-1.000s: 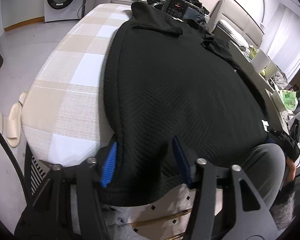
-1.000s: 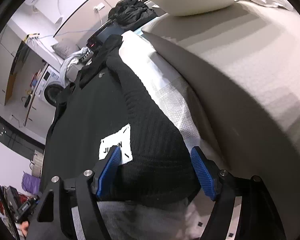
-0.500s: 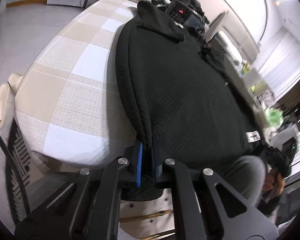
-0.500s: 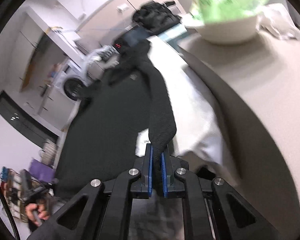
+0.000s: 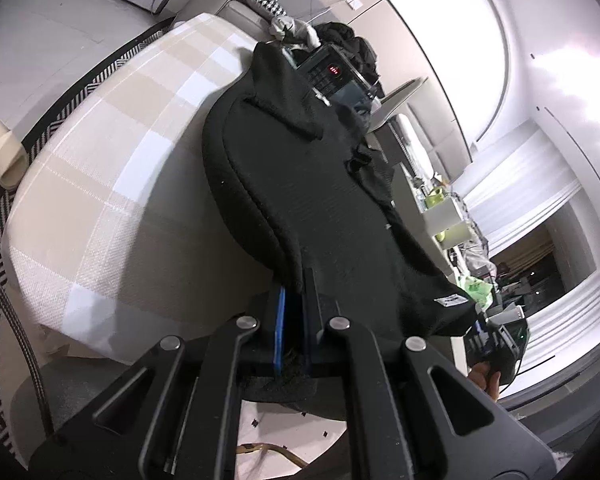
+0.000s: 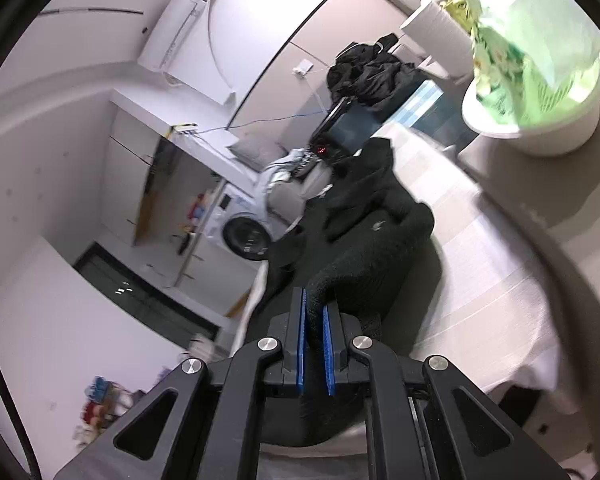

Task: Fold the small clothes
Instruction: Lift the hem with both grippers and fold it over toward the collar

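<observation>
A: Left wrist view: the left gripper [image 5: 294, 332] is clamped on the hem of the black knit garment [image 5: 300, 184], which runs from lower centre toward the top over the checked tablecloth [image 5: 112, 168].

B: Risk?

A: The thick hem could slip out, or the far end snag the device with red digits [image 5: 332, 74].

B: Right wrist view?

A: The right gripper [image 6: 315, 344] pinches a narrow bunch at lower centre; it may pull free, and the fold would go crooked.

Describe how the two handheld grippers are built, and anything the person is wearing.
Both the left gripper and the right gripper are matte black, with angular linkage arms that have triangular cutouts, round silver pivot bolts, and blue ribbed pads on the fingers. A black cable runs beside the left one. No sleeve or clothing is clearly visible.
</observation>
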`<state>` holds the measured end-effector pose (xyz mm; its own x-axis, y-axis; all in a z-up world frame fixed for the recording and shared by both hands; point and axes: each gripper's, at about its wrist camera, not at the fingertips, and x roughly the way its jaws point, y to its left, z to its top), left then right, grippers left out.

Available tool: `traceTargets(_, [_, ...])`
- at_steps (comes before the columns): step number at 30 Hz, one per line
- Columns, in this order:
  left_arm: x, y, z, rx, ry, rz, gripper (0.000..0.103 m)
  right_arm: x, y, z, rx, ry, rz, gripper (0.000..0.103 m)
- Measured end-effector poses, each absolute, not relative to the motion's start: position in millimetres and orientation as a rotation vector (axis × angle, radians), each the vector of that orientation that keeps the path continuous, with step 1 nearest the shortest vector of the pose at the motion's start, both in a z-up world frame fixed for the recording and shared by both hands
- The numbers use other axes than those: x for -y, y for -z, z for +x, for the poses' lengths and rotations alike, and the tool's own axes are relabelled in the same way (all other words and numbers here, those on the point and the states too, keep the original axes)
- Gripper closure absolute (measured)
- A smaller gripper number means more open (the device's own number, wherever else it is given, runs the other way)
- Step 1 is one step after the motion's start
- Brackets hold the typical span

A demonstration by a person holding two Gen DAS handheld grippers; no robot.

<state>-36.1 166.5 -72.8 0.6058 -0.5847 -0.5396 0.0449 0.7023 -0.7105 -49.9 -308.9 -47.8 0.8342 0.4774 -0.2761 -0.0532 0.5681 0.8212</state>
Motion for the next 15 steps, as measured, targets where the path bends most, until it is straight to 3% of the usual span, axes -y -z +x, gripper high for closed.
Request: traceTargets(15, [-172,62,-76,-0.826,0.424,-0.751,0.100,321,57,-89,-0.507,-0.417,1.025,0.096])
